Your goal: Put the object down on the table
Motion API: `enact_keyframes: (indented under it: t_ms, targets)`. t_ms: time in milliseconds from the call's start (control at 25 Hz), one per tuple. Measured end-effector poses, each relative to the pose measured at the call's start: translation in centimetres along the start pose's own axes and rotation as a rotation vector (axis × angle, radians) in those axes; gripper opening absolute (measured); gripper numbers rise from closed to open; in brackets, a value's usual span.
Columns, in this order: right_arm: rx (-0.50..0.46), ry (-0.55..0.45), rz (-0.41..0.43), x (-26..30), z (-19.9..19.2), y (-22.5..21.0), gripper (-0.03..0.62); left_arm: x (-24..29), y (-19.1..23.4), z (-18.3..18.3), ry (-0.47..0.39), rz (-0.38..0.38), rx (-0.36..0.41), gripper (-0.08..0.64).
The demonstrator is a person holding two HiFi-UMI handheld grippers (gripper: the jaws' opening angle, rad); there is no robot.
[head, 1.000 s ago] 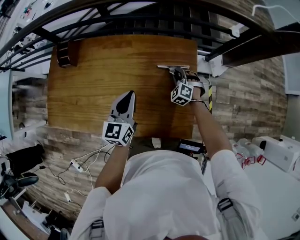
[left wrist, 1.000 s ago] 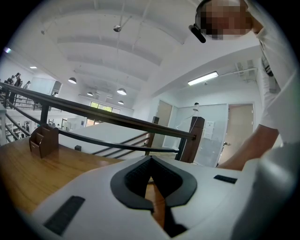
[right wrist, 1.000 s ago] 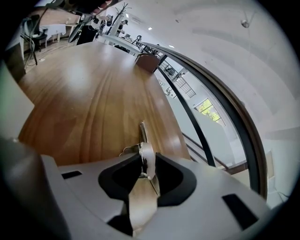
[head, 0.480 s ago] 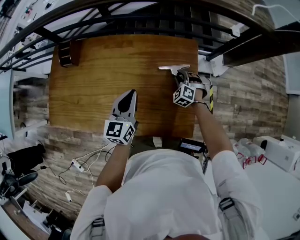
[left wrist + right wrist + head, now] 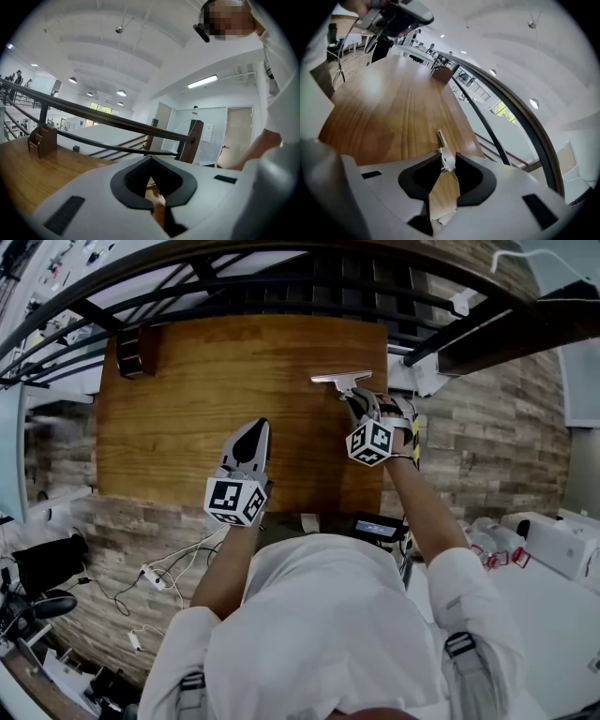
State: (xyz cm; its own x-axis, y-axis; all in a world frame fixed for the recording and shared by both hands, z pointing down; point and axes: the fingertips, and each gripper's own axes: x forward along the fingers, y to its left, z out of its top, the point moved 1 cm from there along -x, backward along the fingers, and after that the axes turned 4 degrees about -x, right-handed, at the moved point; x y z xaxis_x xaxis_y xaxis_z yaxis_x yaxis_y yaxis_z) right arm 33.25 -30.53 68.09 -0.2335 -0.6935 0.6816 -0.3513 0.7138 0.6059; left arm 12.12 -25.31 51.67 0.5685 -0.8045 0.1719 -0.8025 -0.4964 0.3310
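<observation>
Grippers hover over a wooden table [image 5: 187, 390]: left gripper [image 5: 253, 432] idles pinched together, empty, while right gripper [image 5: 361, 407] clamps a metal T-shaped object [image 5: 342, 379] near the far right edge. It is best lowered level until flat, then released. Since a second ago, the right has edged slightly back.

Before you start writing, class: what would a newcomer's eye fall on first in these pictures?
First, the T-shaped metal tool clamped in the right gripper, at the far right part of the wooden table. Next, the left gripper, shut on nothing, near the table's front edge. Last, a small brown wooden box stands alone at the far left corner.
</observation>
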Motion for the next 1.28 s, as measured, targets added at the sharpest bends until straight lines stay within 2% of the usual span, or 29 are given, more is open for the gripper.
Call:
enact_keyframes:
  t_ms: [200, 480, 800, 1000, 1160, 1280]
  targets:
    - [0.156, -0.160, -0.055, -5.7, 3.2, -2.5, 0.048, -0.4, 0.0, 1.2, -0.011, -0.002, 0.017, 0.015]
    - [0.560, -0.425, -0.122, -14.1, 8.5, -8.3, 0.032, -1.0, -0.2, 3.2, -0.044, 0.007, 0.053, 0.015]
    - [0.875, -0.635, -0.259, -22.9, 9.0, -13.0, 0.029, -2.5, -0.9, 5.6, -0.096, 0.035, 0.092, 0.015]
    - [0.968, -0.675, -0.337, -27.4, 7.5, -13.7, 0.029, -3.3, -2.2, 8.2, -0.134, 0.027, 0.103, 0.015]
    - [1.004, -0.686, -0.301, -27.8, 6.8, -12.3, 0.028, -4.0, -2.8, 9.6, -0.160, 0.006, 0.113, 0.015]
    - [1.011, -0.649, -0.256, -27.0, 5.9, -9.8, 0.026, -4.3, -3.4, 9.0, -0.147, -0.005, 0.111, 0.015]
